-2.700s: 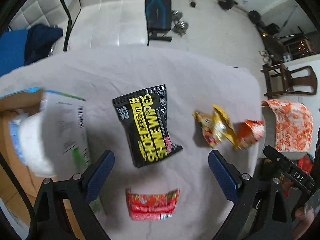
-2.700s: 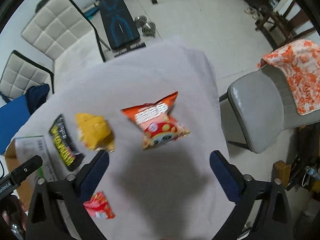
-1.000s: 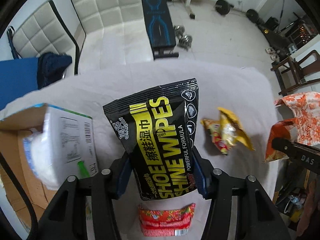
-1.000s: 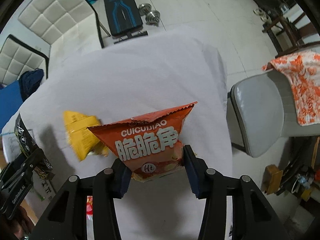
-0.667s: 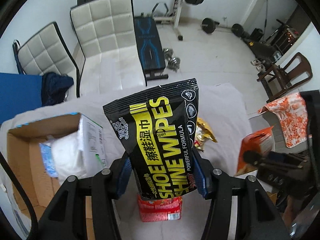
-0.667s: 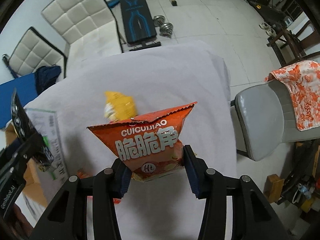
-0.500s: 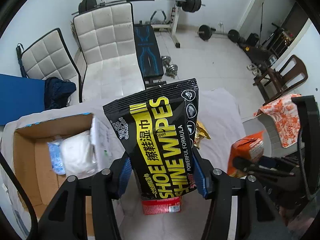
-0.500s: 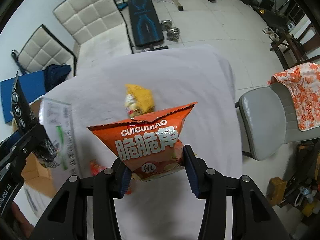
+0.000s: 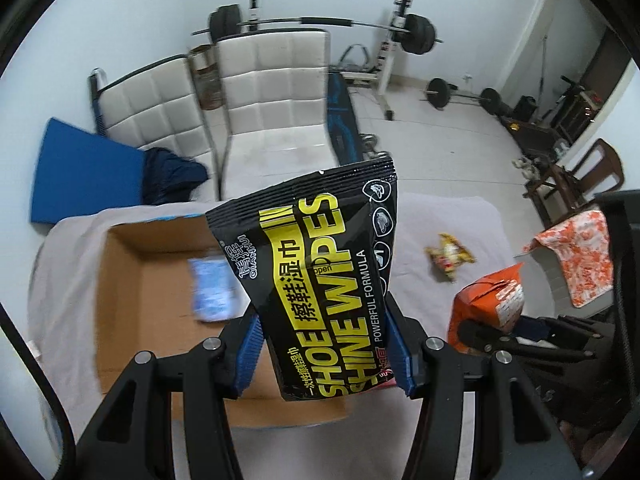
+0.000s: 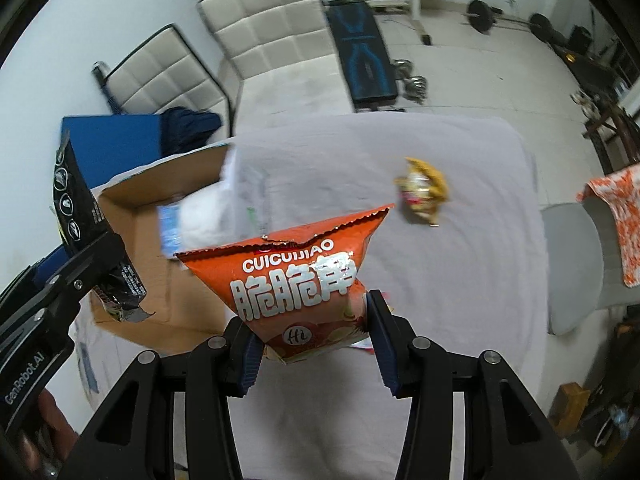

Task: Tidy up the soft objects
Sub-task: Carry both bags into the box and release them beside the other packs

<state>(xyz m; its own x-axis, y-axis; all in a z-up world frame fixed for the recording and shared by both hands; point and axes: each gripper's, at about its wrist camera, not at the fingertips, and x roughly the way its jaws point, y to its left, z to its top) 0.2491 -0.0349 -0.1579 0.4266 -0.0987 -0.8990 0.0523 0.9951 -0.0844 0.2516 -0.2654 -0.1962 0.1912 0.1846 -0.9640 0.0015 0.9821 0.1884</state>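
Observation:
My left gripper [image 9: 326,354] is shut on a black and yellow shoe wipes pack [image 9: 320,276] and holds it in the air above an open cardboard box [image 9: 132,300]; the pack also shows at the left of the right wrist view [image 10: 80,216]. My right gripper [image 10: 314,346] is shut on an orange snack bag [image 10: 296,280], raised over the cloth to the right of the box [image 10: 160,308]. The bag also shows in the left wrist view [image 9: 490,304]. A yellow snack bag [image 10: 424,190] lies on the cloth, also seen from the left wrist [image 9: 448,258].
The box holds a white and blue soft pack [image 9: 212,292]. A white cloth covers the table [image 10: 460,280]. White padded chairs [image 9: 272,96] stand behind it, a grey chair [image 10: 576,268] with an orange patterned cloth [image 10: 616,216] to the right. Gym gear lies on the floor beyond.
Both grippers closed on their packs, lifted them off the cloth and carried them higher and to the left. The open box has come into view under the wipes pack.

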